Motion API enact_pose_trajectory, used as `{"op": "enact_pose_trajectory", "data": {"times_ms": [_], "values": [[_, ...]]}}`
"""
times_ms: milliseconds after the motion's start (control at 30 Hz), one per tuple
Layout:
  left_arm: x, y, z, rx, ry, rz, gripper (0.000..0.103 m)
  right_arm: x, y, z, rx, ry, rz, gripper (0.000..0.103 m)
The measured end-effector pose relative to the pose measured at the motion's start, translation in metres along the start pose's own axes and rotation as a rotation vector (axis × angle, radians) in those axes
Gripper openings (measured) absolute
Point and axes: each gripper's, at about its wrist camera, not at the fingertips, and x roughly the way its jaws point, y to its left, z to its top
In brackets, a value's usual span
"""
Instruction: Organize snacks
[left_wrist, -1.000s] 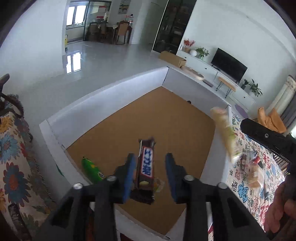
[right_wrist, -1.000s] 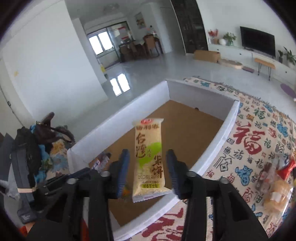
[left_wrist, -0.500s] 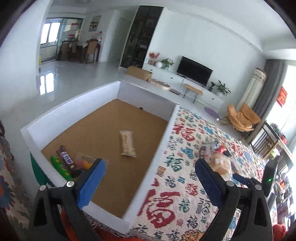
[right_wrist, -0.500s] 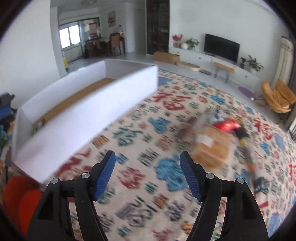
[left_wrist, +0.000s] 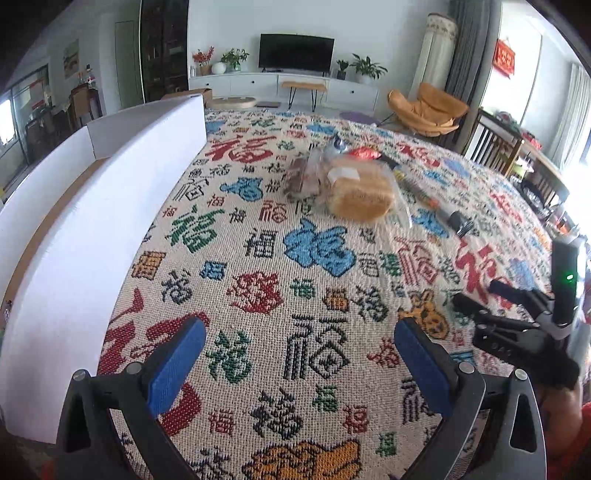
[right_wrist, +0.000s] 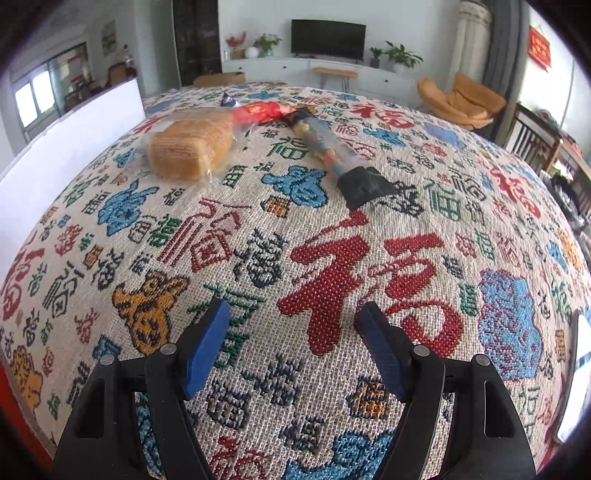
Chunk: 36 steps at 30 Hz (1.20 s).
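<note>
Your left gripper (left_wrist: 300, 334) low in its frame, angled downward, jaws opening with nothing between them, your right gripper (right_wrist: 295, 321) likewise angled down, jaws opening, empty, also visible at the left view's right edge

patterned woven cloth (right_wrist: 258, 229), television (left_wrist: 296, 51), orange chair (left_wrist: 430, 109)

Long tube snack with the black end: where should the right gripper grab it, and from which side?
Probably mid-length on the clear tube snack, from above, the opening, empty right gripper turned to span its narrow width. It lies flat on the cloth; its flared black end looks crumpled.
</note>
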Motion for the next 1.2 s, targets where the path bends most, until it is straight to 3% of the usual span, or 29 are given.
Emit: {"op": "enact_pose_trajectory", "data": {"times_ms": [133, 267, 1200], "values": [[0.029, 0.003, -0.011, 0.023, 0.039, 0.076, 0.101, 0.003, -0.004, 0.0, 0.024, 0.012, -0.002, 0.086], [0.045, 0.012, -0.025, 0.0, 0.086, 0.106, 0.101, 0.004, -0.004, -0.001, 0.032, 0.017, -0.001, 0.087], [0.047, 0.015, -0.028, -0.009, 0.071, 0.11, 0.103, 0.004, -0.005, 0.0, 0.034, 0.017, -0.003, 0.088]]}}
